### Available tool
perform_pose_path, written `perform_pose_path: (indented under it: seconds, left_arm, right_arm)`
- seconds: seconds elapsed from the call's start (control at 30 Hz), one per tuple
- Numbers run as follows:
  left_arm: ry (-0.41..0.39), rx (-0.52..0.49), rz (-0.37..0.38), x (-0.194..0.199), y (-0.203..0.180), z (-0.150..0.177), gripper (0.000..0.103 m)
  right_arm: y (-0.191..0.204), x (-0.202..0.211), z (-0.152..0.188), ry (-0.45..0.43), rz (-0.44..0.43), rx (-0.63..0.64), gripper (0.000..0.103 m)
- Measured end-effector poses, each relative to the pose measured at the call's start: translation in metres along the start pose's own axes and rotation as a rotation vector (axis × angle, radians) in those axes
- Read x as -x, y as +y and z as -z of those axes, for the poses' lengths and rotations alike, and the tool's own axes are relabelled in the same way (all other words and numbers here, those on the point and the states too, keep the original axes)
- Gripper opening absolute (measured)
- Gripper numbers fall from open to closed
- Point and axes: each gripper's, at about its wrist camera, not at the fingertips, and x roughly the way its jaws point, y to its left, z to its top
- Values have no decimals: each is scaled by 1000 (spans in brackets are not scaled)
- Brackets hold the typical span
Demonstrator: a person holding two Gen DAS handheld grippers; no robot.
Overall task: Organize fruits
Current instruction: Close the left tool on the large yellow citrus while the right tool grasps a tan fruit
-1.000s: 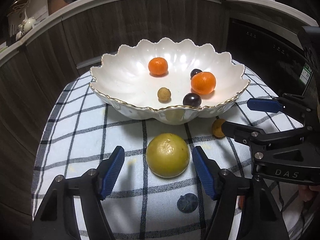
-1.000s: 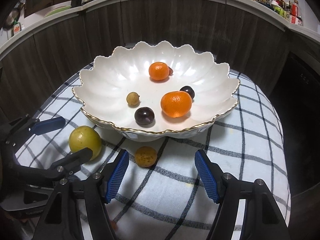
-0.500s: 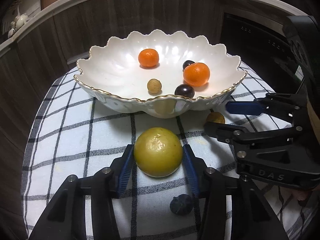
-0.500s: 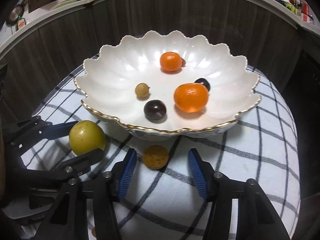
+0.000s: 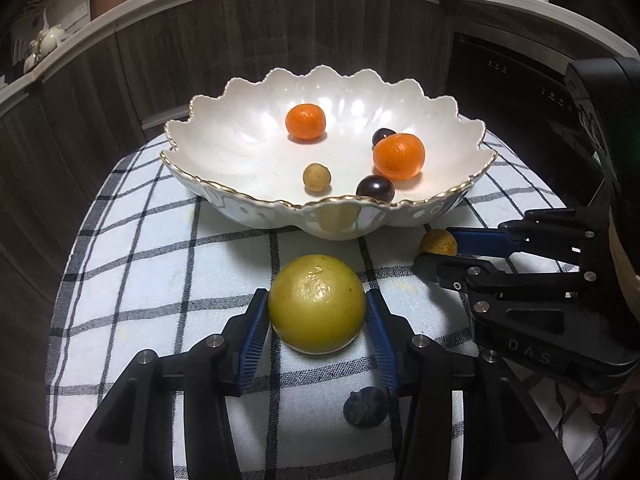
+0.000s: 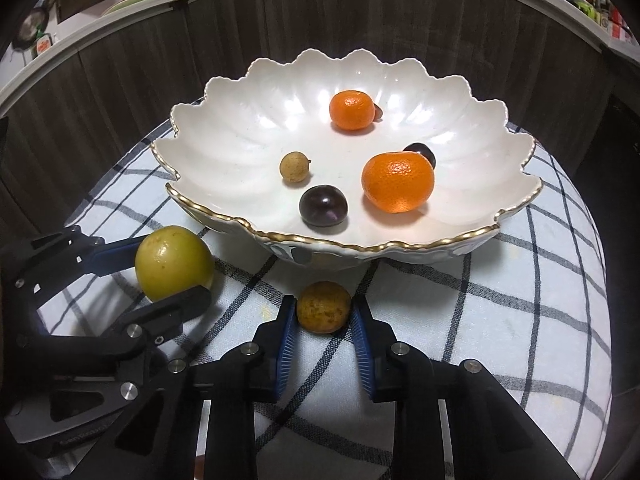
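A: What have you got hold of?

B: Your left gripper (image 5: 317, 314) clamps the big yellow-green fruit (image 5: 317, 303) on the checked cloth (image 5: 132, 280), in front of the scalloped bowl (image 5: 224, 204). Your right gripper (image 6: 323, 312) has just closed on the small brown fruit (image 6: 323, 306); a second ago both stood wide around them.

A: Anything hard to see?

B: A dark blueberry (image 5: 366, 406) sits half behind your left finger.

A large yellow-green fruit (image 5: 317, 303) and a small brown fruit (image 6: 323, 306) are seen on the checked cloth (image 5: 160, 280) before the scalloped white bowl (image 5: 224, 136), which holds two oranges (image 5: 399, 157).
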Motion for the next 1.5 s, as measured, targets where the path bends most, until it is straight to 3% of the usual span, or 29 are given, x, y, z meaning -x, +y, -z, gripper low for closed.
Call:
perform_pose_path:
  seconds: [1.5]
  left_arm:
    - [-83,39,-17,58,6,-34,47]
  right_arm:
    - [6,79,-21,-149,13,-52,29]
